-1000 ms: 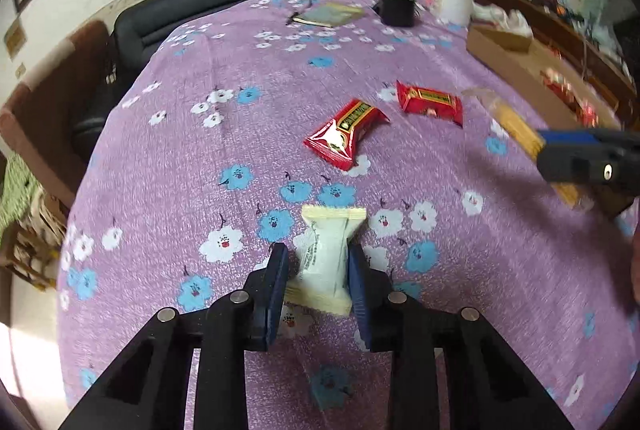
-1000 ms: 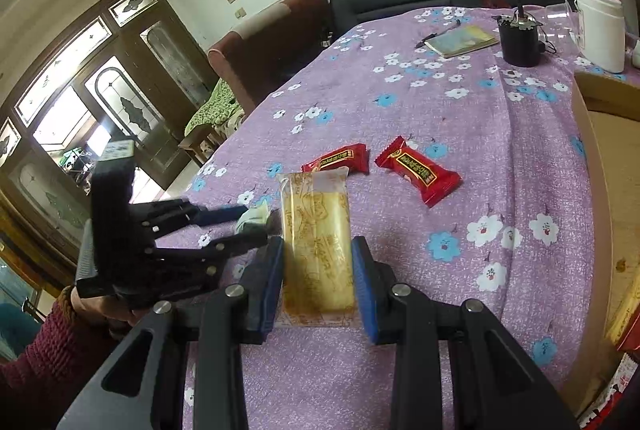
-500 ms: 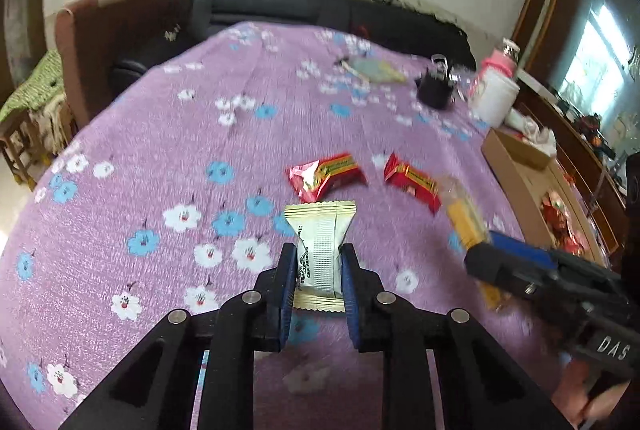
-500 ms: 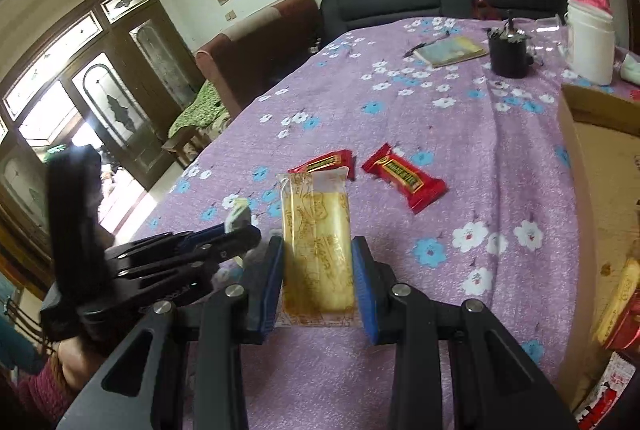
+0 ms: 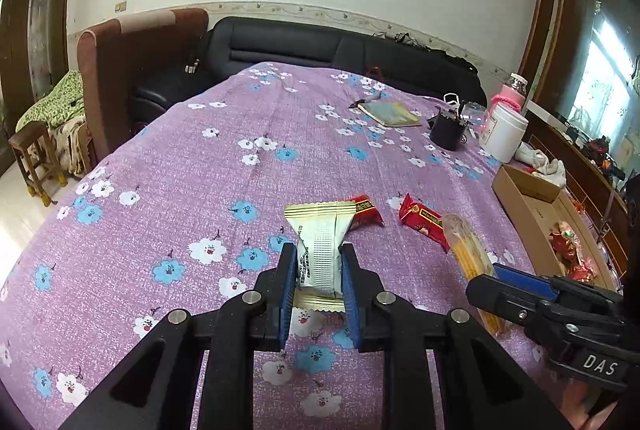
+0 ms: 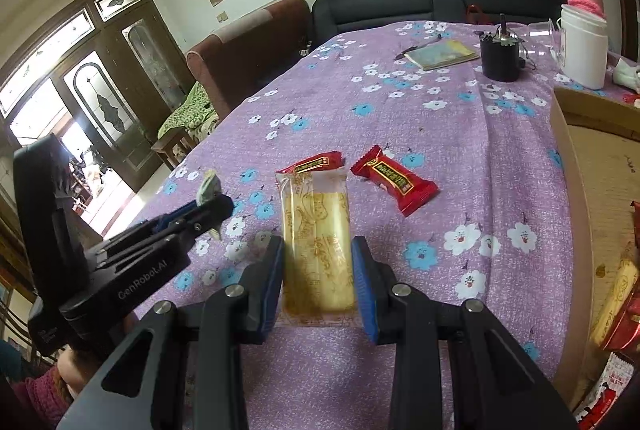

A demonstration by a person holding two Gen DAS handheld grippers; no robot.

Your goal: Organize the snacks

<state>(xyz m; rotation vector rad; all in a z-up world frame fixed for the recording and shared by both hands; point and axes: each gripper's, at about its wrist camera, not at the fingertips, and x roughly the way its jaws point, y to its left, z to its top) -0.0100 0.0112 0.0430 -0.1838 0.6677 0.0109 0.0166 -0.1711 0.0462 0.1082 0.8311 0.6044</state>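
My left gripper (image 5: 318, 266) is shut on a white snack packet (image 5: 320, 250) and holds it above the purple flowered tablecloth (image 5: 200, 190). My right gripper (image 6: 318, 270) is shut on a long yellow wafer packet (image 6: 316, 246), also lifted; it shows in the left wrist view (image 5: 468, 254) to the right. Two red snack packets (image 6: 394, 184) (image 6: 316, 163) lie on the cloth ahead of both grippers. The left gripper shows at the left of the right wrist view (image 6: 208, 206).
A cardboard box (image 5: 532, 198) holding several snacks sits at the right table edge. A black cup (image 5: 448, 130), a white jar (image 5: 502, 134) and a notebook (image 5: 394, 112) stand at the far end. A sofa and an armchair lie beyond.
The left gripper has closed on the white packet and lifted it, tilting the view up. The right gripper still holds the yellow packet and has risen slightly.
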